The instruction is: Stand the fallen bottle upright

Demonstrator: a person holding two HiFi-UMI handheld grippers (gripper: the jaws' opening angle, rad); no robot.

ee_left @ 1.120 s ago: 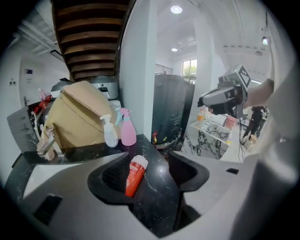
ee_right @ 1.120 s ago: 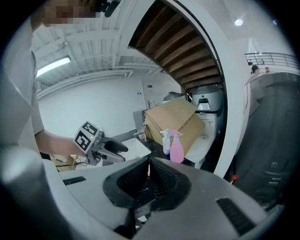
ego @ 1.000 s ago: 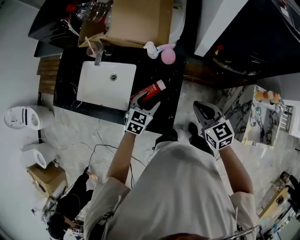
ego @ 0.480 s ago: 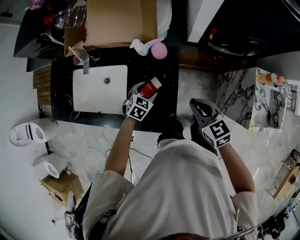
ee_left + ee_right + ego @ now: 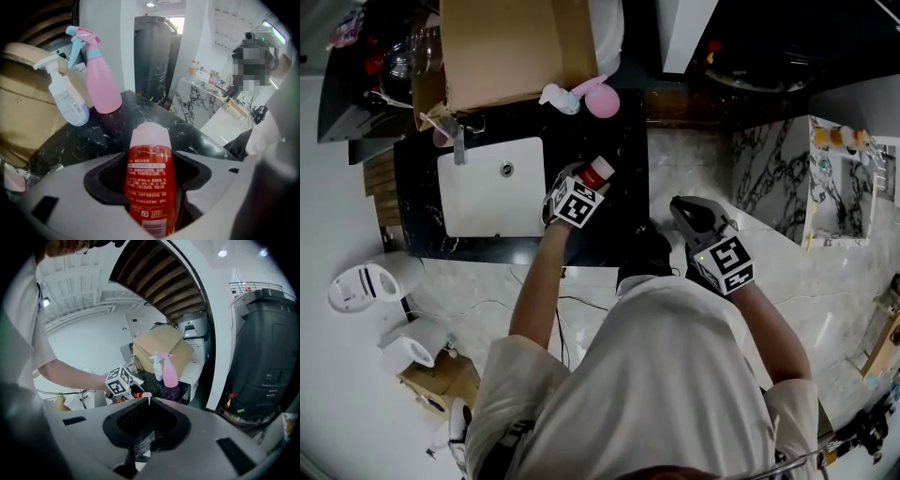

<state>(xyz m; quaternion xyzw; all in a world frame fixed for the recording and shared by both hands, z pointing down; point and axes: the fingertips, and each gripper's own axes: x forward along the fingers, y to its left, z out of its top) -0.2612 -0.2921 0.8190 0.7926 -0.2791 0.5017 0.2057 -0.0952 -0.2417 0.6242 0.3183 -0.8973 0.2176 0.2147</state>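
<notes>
Your left gripper (image 5: 578, 187) has come down just beside the sink (image 5: 487, 187), its fingers (image 5: 70, 197) opening around the fallen red bottle (image 5: 150, 178) on the black surface (image 5: 623, 150), so you can grab it next; your right gripper (image 5: 147, 401) is clenched, empty.

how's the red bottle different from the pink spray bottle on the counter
The red bottle lies on its side between the opening jaws of the left gripper; the pink spray bottle stands upright further back, untouched. The red bottle has a plain pale cap and a printed label; the pink spray bottle has a blue and pink trigger head and no label that shows. Both rest on the dark counter.
</notes>
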